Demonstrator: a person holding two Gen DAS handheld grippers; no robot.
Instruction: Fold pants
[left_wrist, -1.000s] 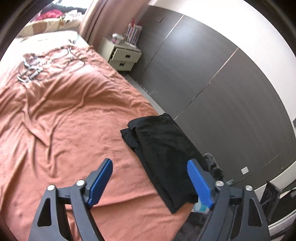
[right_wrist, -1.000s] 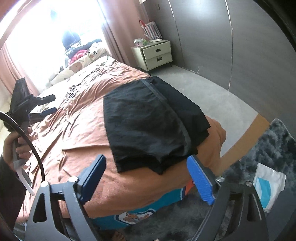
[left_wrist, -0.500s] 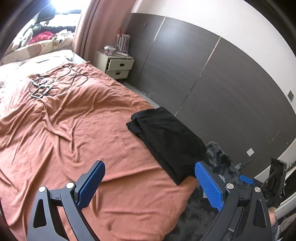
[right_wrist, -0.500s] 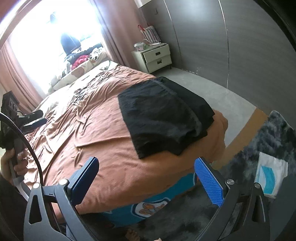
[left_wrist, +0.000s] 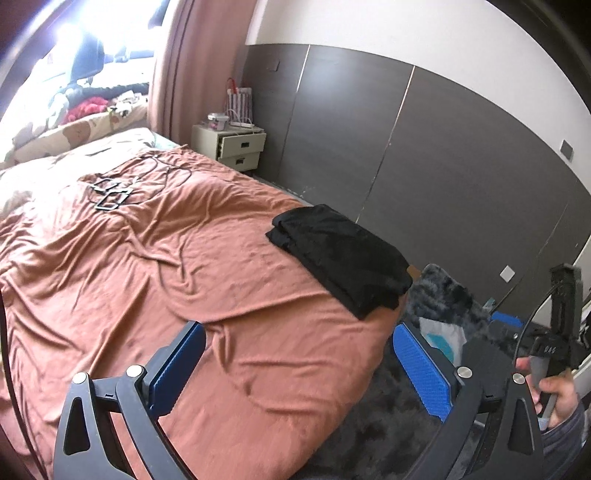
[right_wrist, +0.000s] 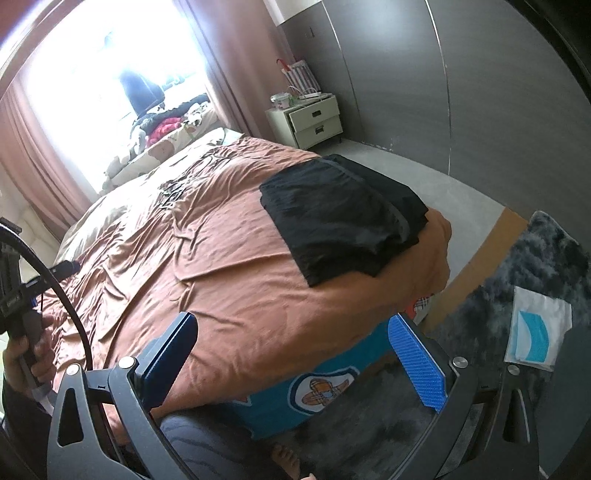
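Observation:
The black pants (left_wrist: 340, 258) lie folded into a flat rectangle at the corner of the bed, on the rust-brown sheet (left_wrist: 166, 277). In the right wrist view the folded pants (right_wrist: 332, 221) rest near the bed's right edge. My left gripper (left_wrist: 295, 354) hovers over bare sheet short of them, its jaws opening with nothing between the blue pads. My right gripper (right_wrist: 291, 350) stands open and empty beyond the foot of the bed. Each view also shows the other gripper held in a hand (left_wrist: 554, 391) at the frame's edge.
A cream nightstand (left_wrist: 240, 147) stands by the dark panelled wall. A dark shaggy rug (right_wrist: 535, 258) with a white and blue packet (right_wrist: 535, 332) lies on the floor by the bed. Cables and small frames (left_wrist: 110, 192) lie on the sheet farther up. A bare foot (right_wrist: 288, 458) shows below.
Both grippers have drawn back from the folded pants, which now look smaller and farther off. Both pairs of jaws have widened. The pants have stayed in place.

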